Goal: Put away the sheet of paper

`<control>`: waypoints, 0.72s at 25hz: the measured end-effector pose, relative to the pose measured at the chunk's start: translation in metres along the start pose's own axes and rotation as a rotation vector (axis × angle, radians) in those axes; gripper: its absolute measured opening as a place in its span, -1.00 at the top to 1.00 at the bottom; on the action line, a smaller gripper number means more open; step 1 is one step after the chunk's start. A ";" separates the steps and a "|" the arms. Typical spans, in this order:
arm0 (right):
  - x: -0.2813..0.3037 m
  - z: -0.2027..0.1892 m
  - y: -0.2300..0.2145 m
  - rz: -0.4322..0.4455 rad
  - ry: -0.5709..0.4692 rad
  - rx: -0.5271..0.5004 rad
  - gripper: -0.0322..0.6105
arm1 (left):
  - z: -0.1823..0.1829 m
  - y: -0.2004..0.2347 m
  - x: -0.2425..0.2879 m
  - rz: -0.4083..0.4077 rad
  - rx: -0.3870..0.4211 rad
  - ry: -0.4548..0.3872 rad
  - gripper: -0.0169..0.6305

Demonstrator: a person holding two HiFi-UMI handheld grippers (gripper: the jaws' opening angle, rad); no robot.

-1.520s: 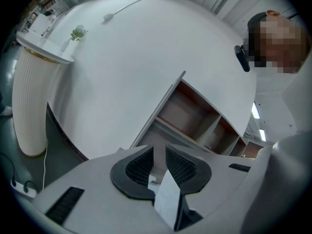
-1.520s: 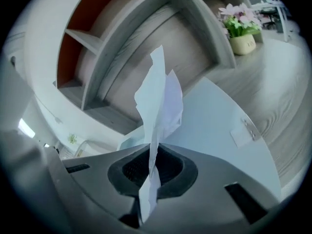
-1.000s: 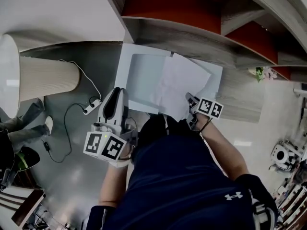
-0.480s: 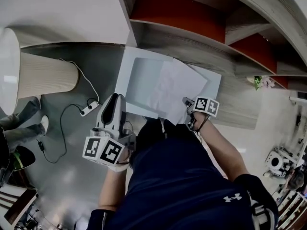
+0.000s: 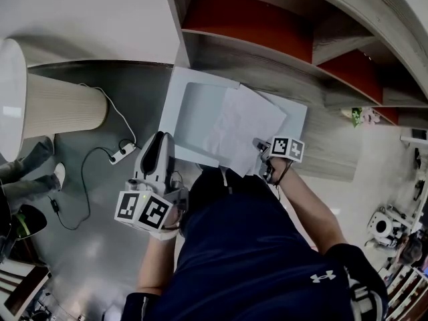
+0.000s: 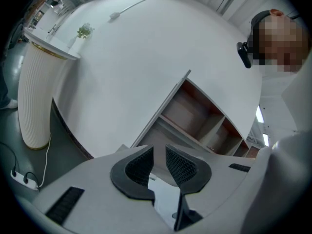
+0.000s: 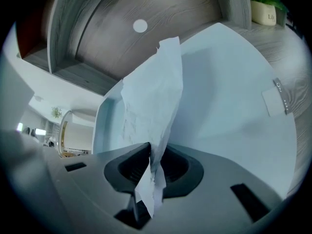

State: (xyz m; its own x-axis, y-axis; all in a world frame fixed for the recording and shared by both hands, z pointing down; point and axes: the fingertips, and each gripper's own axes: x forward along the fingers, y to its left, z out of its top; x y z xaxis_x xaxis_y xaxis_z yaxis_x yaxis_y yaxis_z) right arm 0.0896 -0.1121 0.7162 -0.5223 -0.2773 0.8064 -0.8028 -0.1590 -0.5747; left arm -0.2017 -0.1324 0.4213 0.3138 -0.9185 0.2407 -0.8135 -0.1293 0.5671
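A creased white sheet of paper [image 5: 242, 127] lies partly over a shallow white tray [image 5: 190, 109] on the wooden shelf base. Its near edge stands up between the jaws of my right gripper [image 5: 258, 146]. In the right gripper view the paper [image 7: 153, 89] rises from between the pads of that gripper [image 7: 156, 164]. Those jaws are opening, with a narrow gap around the sheet. The tray [image 7: 229, 96] lies behind it. My left gripper [image 5: 160, 138] hovers left of the tray above the floor. Its jaws [image 6: 159, 162] are slightly apart and empty.
A ribbed cream cylinder with a white top [image 5: 60, 109] stands at the left, with a cable and power strip [image 5: 124, 151] on the grey floor beside it. Open wooden shelves with red backs [image 5: 267, 45] rise behind the tray. A small plant [image 5: 361, 116] sits at the right.
The right gripper and the paper's near edge have shifted slightly up and left toward the tray. The left gripper has barely moved.
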 end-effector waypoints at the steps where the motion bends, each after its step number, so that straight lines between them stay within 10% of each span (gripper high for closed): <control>1: 0.000 0.001 0.001 -0.009 0.000 -0.031 0.74 | 0.000 0.000 0.000 -0.001 0.001 0.001 0.68; 7: 0.017 0.003 0.023 -0.027 0.044 -0.218 0.79 | -0.001 0.001 0.000 -0.001 0.003 0.011 0.68; 18: 0.057 0.007 0.077 0.129 0.060 -0.138 0.79 | 0.001 0.010 -0.008 0.029 -0.003 0.001 0.68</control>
State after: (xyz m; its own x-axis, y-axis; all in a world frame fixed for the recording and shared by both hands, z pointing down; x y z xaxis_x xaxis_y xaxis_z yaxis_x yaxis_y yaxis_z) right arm 0.0000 -0.1472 0.7168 -0.6360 -0.2293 0.7369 -0.7581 0.0068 -0.6521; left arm -0.2130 -0.1267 0.4246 0.2905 -0.9213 0.2585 -0.8208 -0.1010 0.5621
